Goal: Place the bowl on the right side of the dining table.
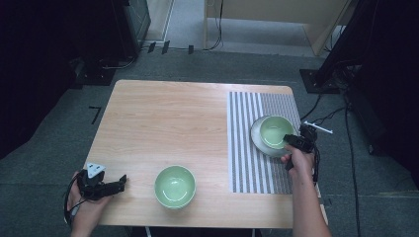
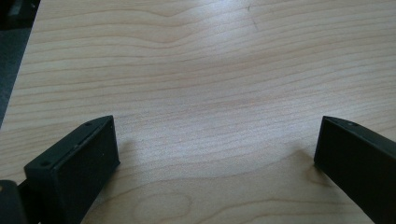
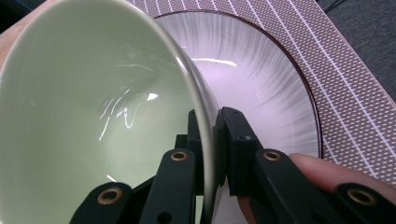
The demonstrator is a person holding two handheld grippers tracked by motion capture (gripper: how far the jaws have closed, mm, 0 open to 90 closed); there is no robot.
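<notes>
Grey carpet floor (image 1: 59,168), light wooden table (image 1: 163,113), dark equipment stands (image 1: 341,54), floor cables (image 1: 353,163).

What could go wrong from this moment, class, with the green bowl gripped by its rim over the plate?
1. The right gripper pinches only the thin rim of the green bowl; the glazed wall could slip from the jaws.
2. The bowl sits tilted over the plate, so a slip or hard set-down might chip either.
3. The plate lies near the edge of the striped mat and table; a nudge could push it outward.
</notes>
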